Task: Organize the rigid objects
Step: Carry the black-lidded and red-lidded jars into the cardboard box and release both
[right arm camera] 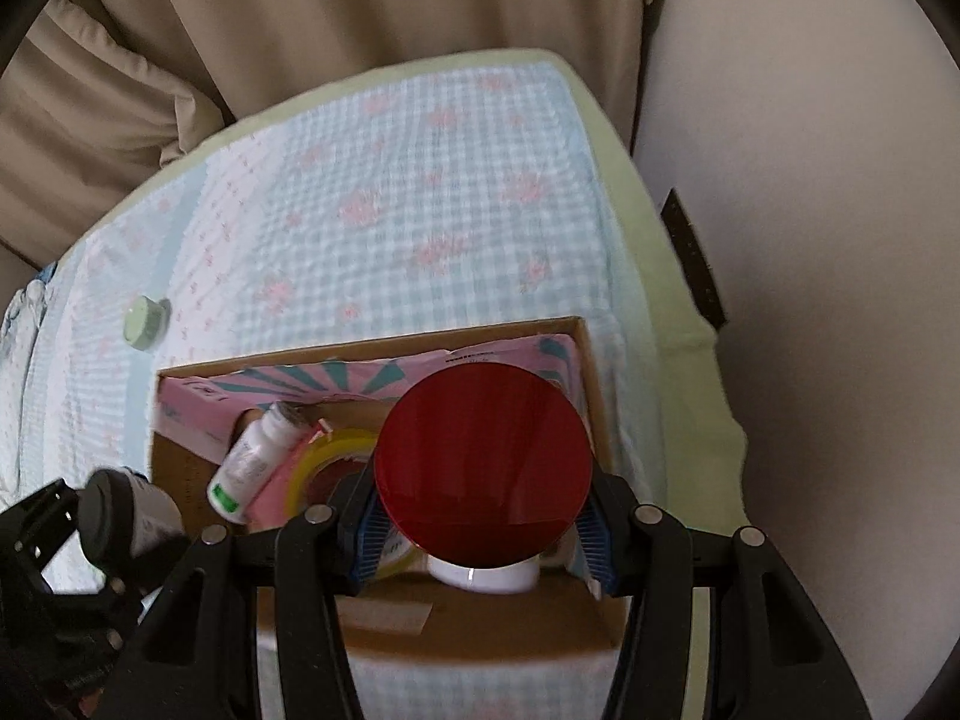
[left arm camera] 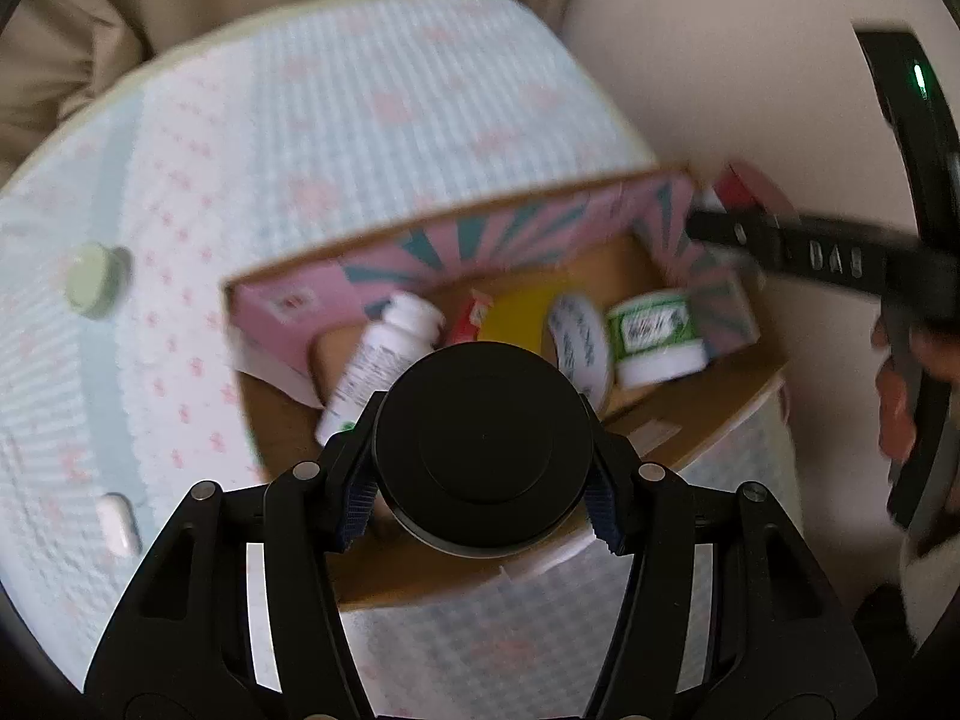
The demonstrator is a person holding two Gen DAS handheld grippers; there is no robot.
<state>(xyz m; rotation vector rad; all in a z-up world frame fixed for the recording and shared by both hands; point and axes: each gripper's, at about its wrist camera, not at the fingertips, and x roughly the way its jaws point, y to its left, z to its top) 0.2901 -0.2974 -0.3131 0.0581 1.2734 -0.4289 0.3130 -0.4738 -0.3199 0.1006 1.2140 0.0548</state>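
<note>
Both pairs of jaws are clamped on jars: the left gripper (left arm camera: 480, 480) pinches a black-lidded jar (left arm camera: 483, 450) by its sides, and the right gripper (right arm camera: 483, 510) pinches a red-lidded jar (right arm camera: 485, 468) with a white body, each pad pressed against the jar wall. Both jars hang over the cardboard box (right arm camera: 480, 630), which sits at the near right corner of the bed (right arm camera: 390, 192), the red-lidded one over the box's right end and the black-lidded one over its near left part. The step in hand looks like dropping these two into the box; the next move calls for lowering each into a free gap without knocking what already lies there, then opening. Inside are a white bottle (left arm camera: 378, 360) lying on its side, a roll of yellow tape (right arm camera: 336, 456), a green-and-white tub (left arm camera: 657, 330) and a pink patterned carton (left arm camera: 288, 312) along the far wall. A pale green jar (left arm camera: 93, 288) remains on the bedspread toward the left edge, and a small white item (left arm camera: 117, 519) near it. Labels on the bottle and tub are too blurred to read.
</note>
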